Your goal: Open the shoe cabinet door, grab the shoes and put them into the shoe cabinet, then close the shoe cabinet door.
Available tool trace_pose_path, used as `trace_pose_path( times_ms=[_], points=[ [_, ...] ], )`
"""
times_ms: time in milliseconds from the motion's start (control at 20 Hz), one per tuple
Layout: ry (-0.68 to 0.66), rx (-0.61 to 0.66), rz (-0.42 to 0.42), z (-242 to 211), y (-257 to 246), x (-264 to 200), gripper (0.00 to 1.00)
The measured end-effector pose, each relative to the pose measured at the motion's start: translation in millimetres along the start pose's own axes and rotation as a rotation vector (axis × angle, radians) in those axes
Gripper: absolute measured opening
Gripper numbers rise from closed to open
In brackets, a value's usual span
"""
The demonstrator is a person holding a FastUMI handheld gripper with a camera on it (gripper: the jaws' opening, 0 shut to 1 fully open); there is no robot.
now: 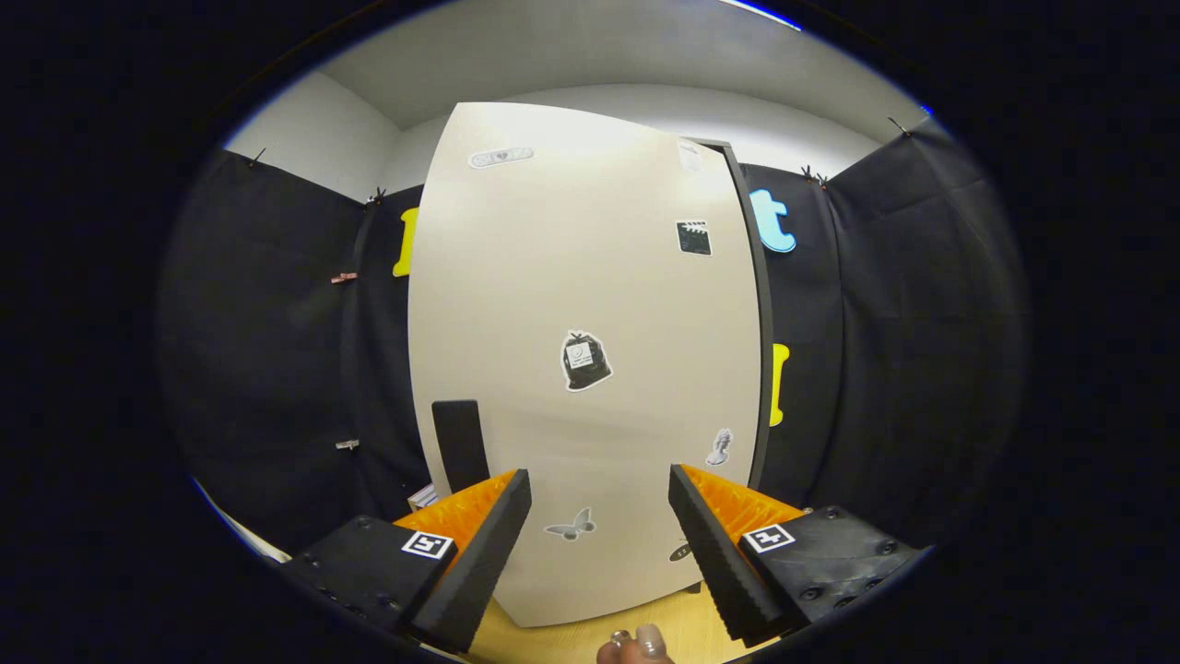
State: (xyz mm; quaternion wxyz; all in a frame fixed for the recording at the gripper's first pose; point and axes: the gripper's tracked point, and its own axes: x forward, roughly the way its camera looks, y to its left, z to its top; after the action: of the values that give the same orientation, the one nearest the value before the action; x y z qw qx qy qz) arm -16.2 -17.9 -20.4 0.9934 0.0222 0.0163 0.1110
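The shoe cabinet door (590, 304) is a tall pale beige panel with several stickers on it, standing right ahead of my fingers. A dark flat handle (460, 444) sits on the door's lower left side, just beyond the left finger. My gripper (599, 516) is open, its fingers wide apart with nothing between them but the door face behind. The door looks shut against the dark cabinet frame (758, 314) along its right edge. I see no shoes.
Black cloth walls (277, 369) close in on both sides of the cabinet. A pale wooden floor (572, 641) lies below the door. A person's fingertip with a ring (636, 644) shows beneath the fingers.
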Motion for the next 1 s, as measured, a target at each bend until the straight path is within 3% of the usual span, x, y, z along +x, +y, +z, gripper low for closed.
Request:
trace_pose_path(
  times_ms=[1000],
  points=[
    [-0.031, -0.054, -0.101, -1, 8, 19, 0.98]
  ],
)
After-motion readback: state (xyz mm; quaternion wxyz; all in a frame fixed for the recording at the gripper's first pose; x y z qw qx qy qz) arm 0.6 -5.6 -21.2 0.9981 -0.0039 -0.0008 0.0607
